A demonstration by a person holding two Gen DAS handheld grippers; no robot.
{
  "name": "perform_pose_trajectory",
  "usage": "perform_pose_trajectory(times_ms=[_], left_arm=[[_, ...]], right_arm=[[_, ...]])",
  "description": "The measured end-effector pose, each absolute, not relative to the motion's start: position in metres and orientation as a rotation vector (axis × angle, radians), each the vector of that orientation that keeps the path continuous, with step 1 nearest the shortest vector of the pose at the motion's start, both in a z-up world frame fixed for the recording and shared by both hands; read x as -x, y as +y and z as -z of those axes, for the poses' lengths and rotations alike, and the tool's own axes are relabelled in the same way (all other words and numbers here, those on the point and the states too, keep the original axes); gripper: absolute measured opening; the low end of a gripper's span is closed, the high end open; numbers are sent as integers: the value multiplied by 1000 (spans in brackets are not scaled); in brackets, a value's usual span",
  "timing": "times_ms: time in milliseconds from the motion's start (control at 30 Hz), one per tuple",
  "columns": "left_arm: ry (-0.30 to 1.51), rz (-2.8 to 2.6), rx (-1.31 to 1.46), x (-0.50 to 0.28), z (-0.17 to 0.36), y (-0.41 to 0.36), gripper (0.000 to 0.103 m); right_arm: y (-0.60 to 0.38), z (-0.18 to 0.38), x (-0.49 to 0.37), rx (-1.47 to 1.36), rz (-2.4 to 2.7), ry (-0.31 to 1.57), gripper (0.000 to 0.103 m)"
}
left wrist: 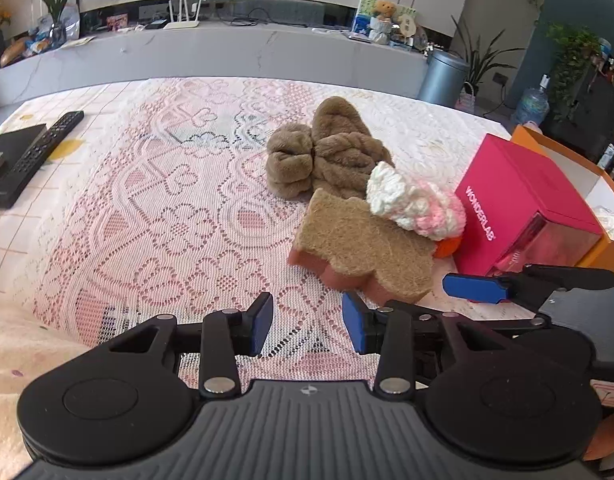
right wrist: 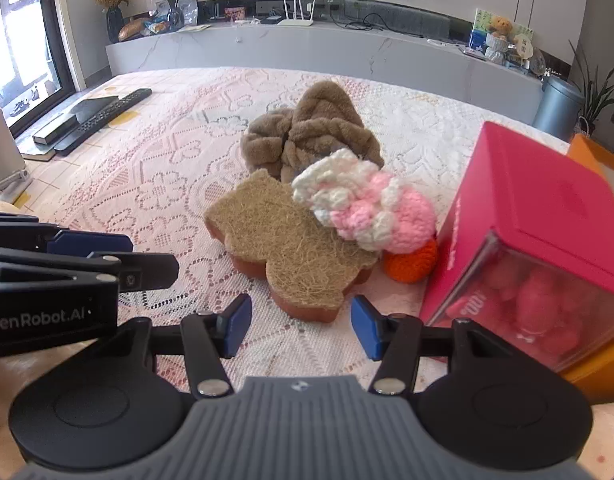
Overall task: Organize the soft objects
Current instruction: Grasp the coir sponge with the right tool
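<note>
A pile of soft things lies on the lace tablecloth [left wrist: 155, 216]. At the back is a brown braided plush piece [left wrist: 327, 148] [right wrist: 315, 132]. In front of it lies a tan scouring sponge with a pink base [left wrist: 363, 244] [right wrist: 291, 244]. A white-and-pink crocheted piece [left wrist: 415, 204] [right wrist: 367, 204] rests on the sponge, with an orange knitted ball [right wrist: 411, 266] half under it. My left gripper [left wrist: 309, 326] is open just short of the sponge's near-left edge, nothing between its pads. My right gripper [right wrist: 301, 326] is open at the sponge's near edge, not touching it.
A magenta box [left wrist: 519, 208] [right wrist: 539, 216] stands right of the pile, with an orange box [left wrist: 567, 160] behind it. Two remotes [left wrist: 35, 156] and a black device lie at the table's far left. A grey bin [left wrist: 443, 76] stands beyond the table.
</note>
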State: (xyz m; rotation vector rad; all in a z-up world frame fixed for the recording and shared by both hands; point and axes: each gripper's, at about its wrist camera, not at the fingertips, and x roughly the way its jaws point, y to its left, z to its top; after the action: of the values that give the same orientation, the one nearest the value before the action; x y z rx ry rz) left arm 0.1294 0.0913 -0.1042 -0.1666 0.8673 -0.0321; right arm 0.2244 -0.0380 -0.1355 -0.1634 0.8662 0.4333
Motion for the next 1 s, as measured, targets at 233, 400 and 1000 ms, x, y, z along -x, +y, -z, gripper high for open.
perform_pose_trajectory(times_ms=[233,400,1000], left_arm=[[887,3,187,-134,110,95,46],[925,-13,164,-139,116,92,45],[806,56,146,-108,89,85,40]], right_arm=[[-36,149,-244,126,-420,895,60],[-36,152,-254,77,-411,904,60],[-51,120,-223,65,-461,879,49]])
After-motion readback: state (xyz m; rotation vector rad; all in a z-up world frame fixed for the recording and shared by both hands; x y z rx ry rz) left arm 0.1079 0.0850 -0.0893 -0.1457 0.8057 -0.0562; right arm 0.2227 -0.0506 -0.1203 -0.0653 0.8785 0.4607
